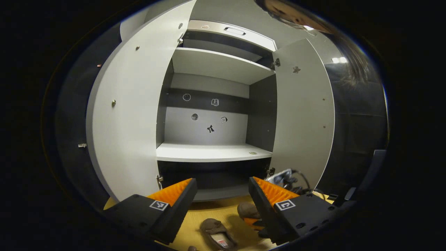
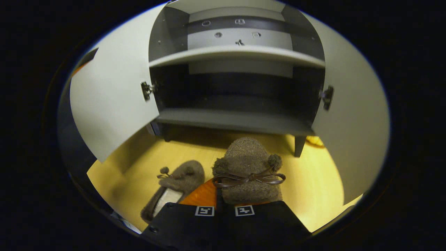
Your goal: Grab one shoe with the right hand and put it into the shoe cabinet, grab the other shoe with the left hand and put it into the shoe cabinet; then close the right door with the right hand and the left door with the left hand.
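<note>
- In the right gripper view, the right gripper (image 2: pixel 220 205) was clenched on a fuzzy brown shoe (image 2: pixel 248 174), its fingers drawn close together on the shoe's heel edge, with the toe pointing straight ahead of the tool.
- A brown ribbon bow (image 2: pixel 249 179) with two small pompoms lay across the top of that held shoe, just ahead of the fingers.
- The second shoe (image 2: pixel 176 186) lay on the yellow wooden floor (image 2: pixel 313 188), ahead and to the left of the right gripper, beside the held one and not touching the fingers.
- The shoe cabinet (image 2: pixel 233 120) stood straight ahead of the right gripper, beyond both shoes, its bottom compartment dark and open.
- Its left door (image 2: pixel 111 108) and right door (image 2: pixel 352 125) both swung wide on either side of that tool.
- In the left gripper view, the left gripper (image 1: pixel 223 197) was released, fingers spread wide with nothing between them.
- It faced the cabinet's middle shelf (image 1: pixel 212 152), with the open doors to each side.
- Below and between its fingers, the second shoe lay sole-opening up on the floor, with the held shoe a little beyond it, near the right-hand finger.
</note>
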The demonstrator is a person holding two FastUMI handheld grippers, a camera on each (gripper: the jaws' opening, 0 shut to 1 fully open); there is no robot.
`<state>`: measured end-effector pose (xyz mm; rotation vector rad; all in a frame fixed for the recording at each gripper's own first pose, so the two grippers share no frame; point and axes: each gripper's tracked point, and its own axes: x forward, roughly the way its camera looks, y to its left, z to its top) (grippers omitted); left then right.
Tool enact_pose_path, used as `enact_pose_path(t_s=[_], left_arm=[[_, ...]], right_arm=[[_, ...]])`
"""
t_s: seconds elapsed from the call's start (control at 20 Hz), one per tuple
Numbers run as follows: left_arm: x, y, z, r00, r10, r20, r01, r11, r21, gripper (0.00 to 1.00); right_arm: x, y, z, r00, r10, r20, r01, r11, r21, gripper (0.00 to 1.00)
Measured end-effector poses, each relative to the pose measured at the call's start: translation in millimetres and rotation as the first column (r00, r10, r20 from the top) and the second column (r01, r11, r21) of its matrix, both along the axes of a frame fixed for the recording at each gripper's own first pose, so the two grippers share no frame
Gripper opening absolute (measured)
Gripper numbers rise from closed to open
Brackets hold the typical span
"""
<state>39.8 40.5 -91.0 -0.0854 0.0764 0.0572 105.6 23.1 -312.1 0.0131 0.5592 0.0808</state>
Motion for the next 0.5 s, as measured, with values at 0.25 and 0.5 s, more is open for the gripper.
enact_pose_path(t_s=[0.25,0.5], left_arm=[[-12,-7,14,1.0,0.007,0.008,-0.007,1.0,0.008,0.95],[-18,-15,27,1.0,0.014,0.021,-0.015,0.999,0.039,0.95]], right_arm=[[42,-12,132,0.975,-0.008,0.22,0.007,1.0,0.004,0.07],[100,-25,218,0.938,-0.01,0.346,0.02,0.999,-0.024,0.06]])
